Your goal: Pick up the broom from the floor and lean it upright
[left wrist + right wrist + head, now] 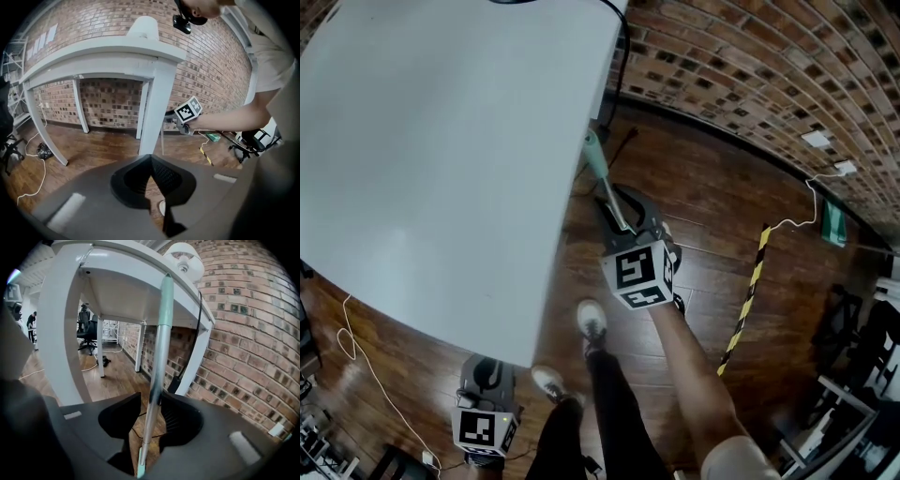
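The broom [605, 178] stands nearly upright, its pale teal handle top resting against the edge of the white table [441, 141]. In the right gripper view the broom handle [160, 338] runs up between the jaws to the table's edge. My right gripper [623, 217] is open around the handle, with a gap showing at the left pad. The broom's head is hidden. My left gripper [484, 373] hangs low at the bottom left, away from the broom. Its jaw tips meet in the left gripper view [151, 161] with nothing between them.
A brick wall [750, 75] runs behind the table. A yellow-and-black strip [748, 295] lies on the wooden floor at the right, a white cable [356, 356] at the left. The person's shoes [592, 321] stand beside the table leg [152, 112].
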A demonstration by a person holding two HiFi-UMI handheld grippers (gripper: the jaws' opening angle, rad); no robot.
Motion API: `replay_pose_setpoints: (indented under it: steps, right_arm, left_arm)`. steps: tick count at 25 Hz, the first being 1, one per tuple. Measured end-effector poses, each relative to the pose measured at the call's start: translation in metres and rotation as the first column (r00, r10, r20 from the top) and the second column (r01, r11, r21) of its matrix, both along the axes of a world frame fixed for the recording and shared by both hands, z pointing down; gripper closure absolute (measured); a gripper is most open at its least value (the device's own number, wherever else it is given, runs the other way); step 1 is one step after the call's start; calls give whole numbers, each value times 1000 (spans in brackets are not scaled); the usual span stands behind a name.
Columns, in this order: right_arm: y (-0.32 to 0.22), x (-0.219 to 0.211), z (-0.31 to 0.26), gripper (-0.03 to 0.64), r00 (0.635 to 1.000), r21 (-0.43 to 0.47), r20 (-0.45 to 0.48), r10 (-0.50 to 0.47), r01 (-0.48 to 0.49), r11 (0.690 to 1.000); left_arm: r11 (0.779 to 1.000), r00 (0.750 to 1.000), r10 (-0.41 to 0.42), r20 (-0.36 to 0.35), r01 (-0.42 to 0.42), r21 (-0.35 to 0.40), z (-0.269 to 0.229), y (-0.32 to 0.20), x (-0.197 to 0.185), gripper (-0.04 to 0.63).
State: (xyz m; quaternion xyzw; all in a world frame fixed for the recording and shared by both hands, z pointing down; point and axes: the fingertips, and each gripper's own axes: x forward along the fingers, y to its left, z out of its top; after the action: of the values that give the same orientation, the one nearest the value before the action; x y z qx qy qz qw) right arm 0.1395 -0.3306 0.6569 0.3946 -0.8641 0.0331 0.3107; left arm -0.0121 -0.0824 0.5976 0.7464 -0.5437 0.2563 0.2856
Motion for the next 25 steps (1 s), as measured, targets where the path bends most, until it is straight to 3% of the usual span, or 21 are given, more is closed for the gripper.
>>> replay_pose_setpoints:
  steps: [10,17,25]
  right_arm:
    - [-13,12,5,457,999,-8,0,37,-37,999]
    - [8,18,8,462,1000,-31,3,28,-28,999]
    - [44,50,-13,471,993,-47,17,114,-113,992]
  left_arm:
    - [999,999,-25,-21,26,30,7,-13,-3,595]
    - [999,999,-20,-28,21,42,8,-25,2,595]
    - [998,999,14,-29,-12,63,-9,-26,17,595]
